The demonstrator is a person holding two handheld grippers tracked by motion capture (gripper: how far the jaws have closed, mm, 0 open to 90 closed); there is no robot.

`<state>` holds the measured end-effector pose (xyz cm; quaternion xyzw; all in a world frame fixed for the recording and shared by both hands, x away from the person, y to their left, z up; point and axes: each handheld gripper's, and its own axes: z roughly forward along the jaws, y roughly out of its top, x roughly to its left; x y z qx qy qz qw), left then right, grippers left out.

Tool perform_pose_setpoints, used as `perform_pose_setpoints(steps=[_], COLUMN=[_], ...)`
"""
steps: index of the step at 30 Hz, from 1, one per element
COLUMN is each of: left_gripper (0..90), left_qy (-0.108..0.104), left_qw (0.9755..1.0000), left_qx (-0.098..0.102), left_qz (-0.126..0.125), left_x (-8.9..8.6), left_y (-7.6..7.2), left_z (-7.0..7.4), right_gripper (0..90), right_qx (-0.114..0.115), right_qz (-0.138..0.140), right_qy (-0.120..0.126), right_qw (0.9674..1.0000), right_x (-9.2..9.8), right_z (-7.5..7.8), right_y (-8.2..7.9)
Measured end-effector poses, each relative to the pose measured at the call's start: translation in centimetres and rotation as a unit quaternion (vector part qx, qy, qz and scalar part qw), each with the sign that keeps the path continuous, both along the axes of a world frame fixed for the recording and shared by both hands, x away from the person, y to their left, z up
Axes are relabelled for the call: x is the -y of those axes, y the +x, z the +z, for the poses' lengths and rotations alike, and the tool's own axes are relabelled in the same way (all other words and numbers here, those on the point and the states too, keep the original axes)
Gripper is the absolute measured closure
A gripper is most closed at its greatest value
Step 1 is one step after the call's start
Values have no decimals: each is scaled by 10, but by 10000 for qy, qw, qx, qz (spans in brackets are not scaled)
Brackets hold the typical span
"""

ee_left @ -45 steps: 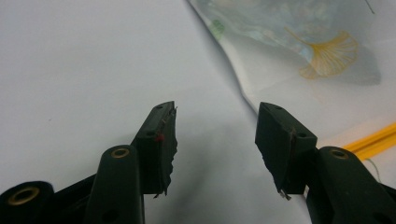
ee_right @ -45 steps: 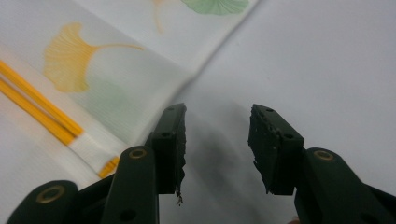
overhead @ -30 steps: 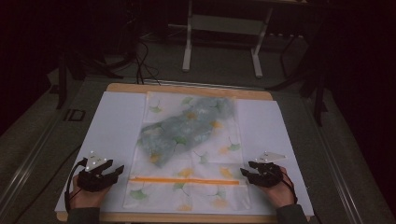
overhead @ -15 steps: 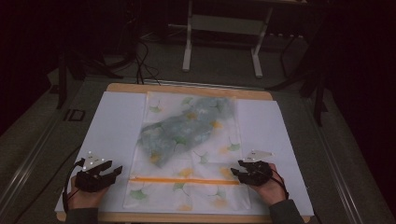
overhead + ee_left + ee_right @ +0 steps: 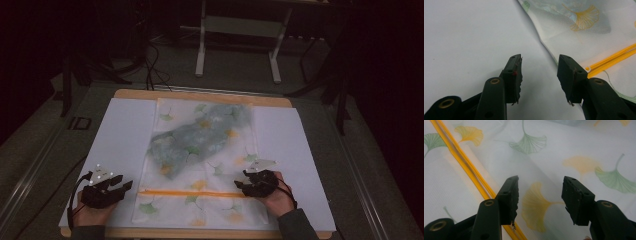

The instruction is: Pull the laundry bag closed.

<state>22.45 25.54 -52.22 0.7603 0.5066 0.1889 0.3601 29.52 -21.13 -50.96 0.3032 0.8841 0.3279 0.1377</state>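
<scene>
A white mesh bag printed with green and yellow ginkgo leaves lies flat on the table, a grey-green bundle showing inside it. An orange zipper runs across its near end. My left gripper hovers open over the white sheet just left of the bag's edge; the zipper's end lies by its right jaw. My right gripper is open above the bag's right side, near the zipper, with a yellow leaf print between its jaws.
A white sheet covers the wooden table. Beyond the table stand a metal frame and cables on a dark floor. The person's hands come in at the bottom edge.
My right gripper has slid left from the bag's right border onto the bag near the zipper. The left gripper has crept slightly right toward the bag's edge.
</scene>
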Motion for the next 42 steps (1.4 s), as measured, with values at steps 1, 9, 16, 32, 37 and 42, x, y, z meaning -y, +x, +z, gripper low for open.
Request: perform_pose_setpoints(steps=[1,9,16,32,37,42], left_gripper=[545,544,566,580,575,565], left_qy=[0,7,-29,-13,10,3], left_qw=[10000,10000,10000,10000,10000,10000], left_qx=[0,11,22,-6,-21,-42], left_qz=[0,-25,-33,-84,-84,-70], left_x=[0,-1,-5,-6,-6,-6], left_y=[0,-1,0,2,2,2], left_z=[0,1,1,0,0,0], right_gripper=[473,471,471,485,480,476], right_qx=[0,-17,-25,-56,-45,-56], right_qz=[0,238,409,786,877,992], right_qy=[0,-37,-34,-110,-115,-170], right_qw=[10000,9997,9992,9968,9961,9949], right_x=[0,-25,-40,-75,-85,-94], right_z=[0,-1,-1,-2,-1,-2], right_y=[0,2,3,9,9,8])
